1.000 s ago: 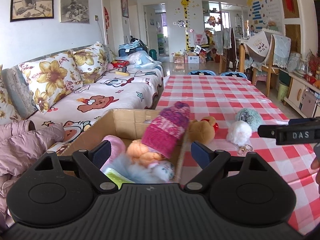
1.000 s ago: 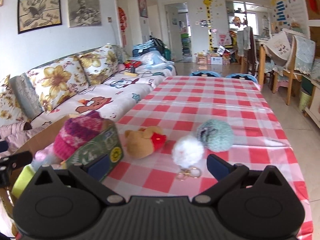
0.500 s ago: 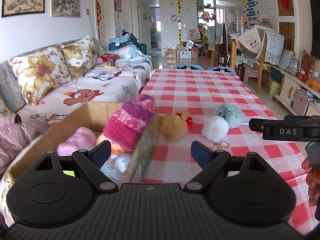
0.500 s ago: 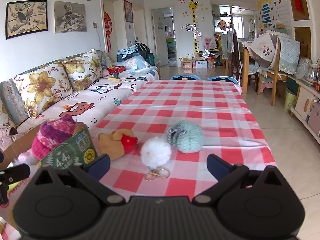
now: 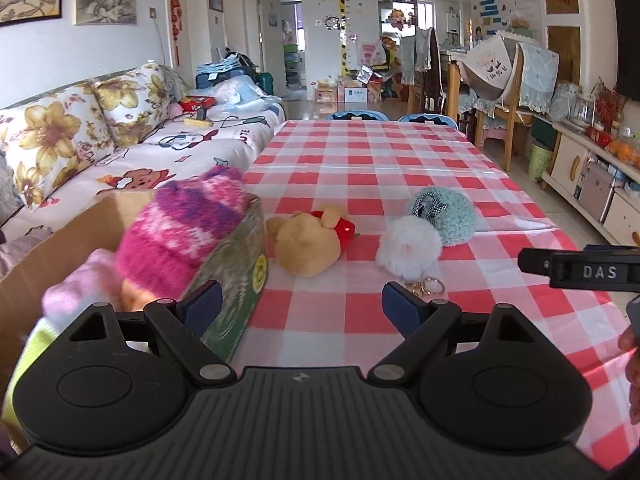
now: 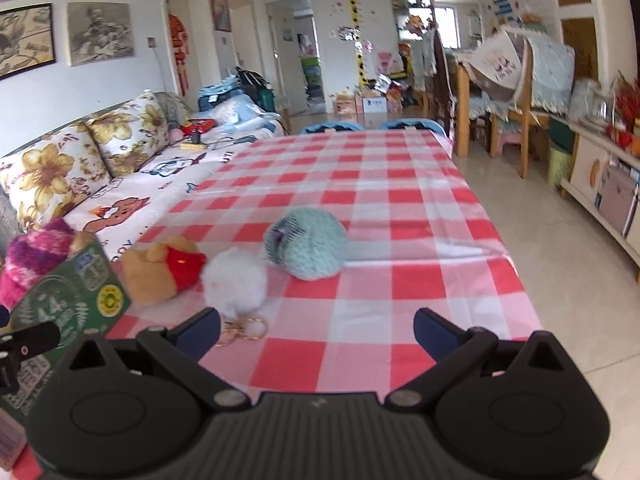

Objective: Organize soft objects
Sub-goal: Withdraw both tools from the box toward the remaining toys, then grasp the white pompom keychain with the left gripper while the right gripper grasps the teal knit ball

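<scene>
Both claws spread, gripping nothing. Right claw point(image 6: 316, 328): white pompom point(image 6: 234, 282) just ahead-left on counter point(image 6: 400, 216), teal ball point(image 6: 308, 248) beyond. Left claw point(image 5: 302, 302): bear point(image 5: 308, 242) ahead, box point(image 5: 236, 268) left. Centre pompom, squeeze fluff, avoid keyring.

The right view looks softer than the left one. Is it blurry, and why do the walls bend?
Right wrist view: mild blur throughout, softening the teal ball and white pompom. Left wrist view: crisper, though the pink hat smears. Both: fisheye lenses bow the walls; daylight is even.
</scene>
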Demonstrator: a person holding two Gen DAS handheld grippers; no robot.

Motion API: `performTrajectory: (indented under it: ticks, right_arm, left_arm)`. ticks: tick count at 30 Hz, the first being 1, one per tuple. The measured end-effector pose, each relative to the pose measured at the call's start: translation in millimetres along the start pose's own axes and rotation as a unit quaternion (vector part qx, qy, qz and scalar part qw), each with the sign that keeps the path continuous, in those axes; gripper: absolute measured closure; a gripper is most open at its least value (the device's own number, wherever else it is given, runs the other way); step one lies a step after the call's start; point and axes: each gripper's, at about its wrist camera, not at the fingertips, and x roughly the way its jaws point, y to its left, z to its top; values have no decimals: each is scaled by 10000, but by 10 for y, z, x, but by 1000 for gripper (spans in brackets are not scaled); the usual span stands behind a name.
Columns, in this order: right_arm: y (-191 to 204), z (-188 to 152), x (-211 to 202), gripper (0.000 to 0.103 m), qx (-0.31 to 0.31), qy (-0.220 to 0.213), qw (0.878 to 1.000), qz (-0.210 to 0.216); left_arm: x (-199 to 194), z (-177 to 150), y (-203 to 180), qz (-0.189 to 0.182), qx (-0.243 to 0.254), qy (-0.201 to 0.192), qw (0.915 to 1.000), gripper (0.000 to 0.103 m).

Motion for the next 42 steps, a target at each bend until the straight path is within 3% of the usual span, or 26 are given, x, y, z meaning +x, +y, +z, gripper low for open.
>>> performTrajectory:
  ticks: [5,14,24,29,32,35,40,42]
  right_arm:
    - [-139,-42,164,1,159,18,9999,-34]
    - [-368,134,445,1,290,-178,9994,-62]
    - [-523,275,934,1,943,-68,9935,634]
    - [-381,348,1165,1,675,-34,9945,796]
    - [-301,424,1281,1,496,-58,9957,778]
    - [-275,478,1408,1,556,-5,9948,848]
    - [-248,467,1597,2,619,261,9941,853]
    - [-246,430,1639,9,656,352,9940,806]
  left_arm:
    - [277,52,-120,-18,197,-80,9998,0]
    - [536,-69,-518,-609,509,-152,9967,0]
    - [919,-60,-820,-657,690,-189,9953,0]
    - [1001,-88,-889,-545,787,-158,9953,1]
    - [1080,-61,-884,-543,696,31,9961,14]
    - [1055,-45,-857,-618,495,131,9968,37]
    - [1007,-70,-846,-637,374,267,9969,43]
    - [979,-83,-861,-614,394,276,9970,44]
